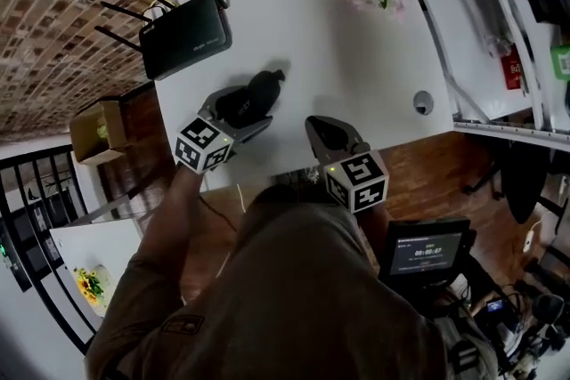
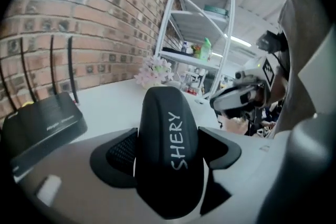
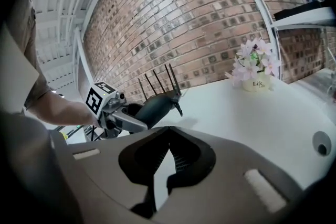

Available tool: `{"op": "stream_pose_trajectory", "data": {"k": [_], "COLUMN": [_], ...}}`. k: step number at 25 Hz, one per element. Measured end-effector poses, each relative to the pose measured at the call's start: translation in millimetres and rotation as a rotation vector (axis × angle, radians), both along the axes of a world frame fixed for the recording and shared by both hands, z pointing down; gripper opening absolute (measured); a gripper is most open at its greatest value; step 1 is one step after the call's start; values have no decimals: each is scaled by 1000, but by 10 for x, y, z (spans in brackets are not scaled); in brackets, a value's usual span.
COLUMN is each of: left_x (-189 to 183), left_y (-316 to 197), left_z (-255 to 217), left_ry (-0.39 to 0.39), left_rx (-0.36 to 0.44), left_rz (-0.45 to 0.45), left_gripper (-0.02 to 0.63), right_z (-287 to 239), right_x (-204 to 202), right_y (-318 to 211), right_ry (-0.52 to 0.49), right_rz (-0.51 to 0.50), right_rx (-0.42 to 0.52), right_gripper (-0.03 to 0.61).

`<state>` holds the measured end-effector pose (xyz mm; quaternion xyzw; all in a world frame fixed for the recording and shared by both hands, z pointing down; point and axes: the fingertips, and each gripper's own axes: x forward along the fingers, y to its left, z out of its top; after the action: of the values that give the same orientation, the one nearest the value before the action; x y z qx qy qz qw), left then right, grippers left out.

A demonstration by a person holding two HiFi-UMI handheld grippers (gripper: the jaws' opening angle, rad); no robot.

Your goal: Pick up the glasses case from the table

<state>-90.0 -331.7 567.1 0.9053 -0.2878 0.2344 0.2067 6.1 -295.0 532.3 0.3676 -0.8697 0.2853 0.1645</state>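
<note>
The black glasses case point(image 2: 169, 149) is clamped crosswise between the widely spread jaws of the left tool point(image 1: 242, 109), raised clear of the white desk point(image 1: 356, 58) near the router point(image 1: 183, 36), while the right tool point(image 3: 167, 131) hovers beside it, jaws together and empty.

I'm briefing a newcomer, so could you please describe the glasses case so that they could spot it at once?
Start at the white table and look near its edge on the person's side of the black router. There the left gripper holds the glasses case between its jaws. It is rounded, matte black and lettered SHERY in white, unlike the flat router with its antennas.
</note>
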Motion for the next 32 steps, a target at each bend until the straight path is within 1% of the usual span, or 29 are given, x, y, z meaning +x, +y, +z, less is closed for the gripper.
{"op": "stream_pose_trajectory", "data": {"k": [3,6,8,11,15,22,32], "left_x": [-89,-192,-254,-323,-414,-601,-664], "left_y": [151,291,401,584,846,1352,1968], "left_z": [-222,-439,-556,-670,-798,-1102,-1428], "left_ry": [120,225,282,345,428,565,702], "left_rx": [5,23,33,51,57,56,74], "left_rz": [-131,-234,-282,-324,-353,-369,-298], "left_gripper": [360,360,359,359,359,357,357], "right_z": [-67,-158,-214,-296,-439,-696,-905], "right_x": [-41,-125,-184,-266,-391,-620,-815], "right_y": [83,146,191,277,433,852,1329], "right_ry": [-23,-30,-35,-45,-44,-50,-88], "right_rz": [-31,-75,-92,-109,-122,-110,-71], "right_rx": [9,34,49,72,106,148,188], "right_gripper": [12,12,12,12,12,12,12]}}
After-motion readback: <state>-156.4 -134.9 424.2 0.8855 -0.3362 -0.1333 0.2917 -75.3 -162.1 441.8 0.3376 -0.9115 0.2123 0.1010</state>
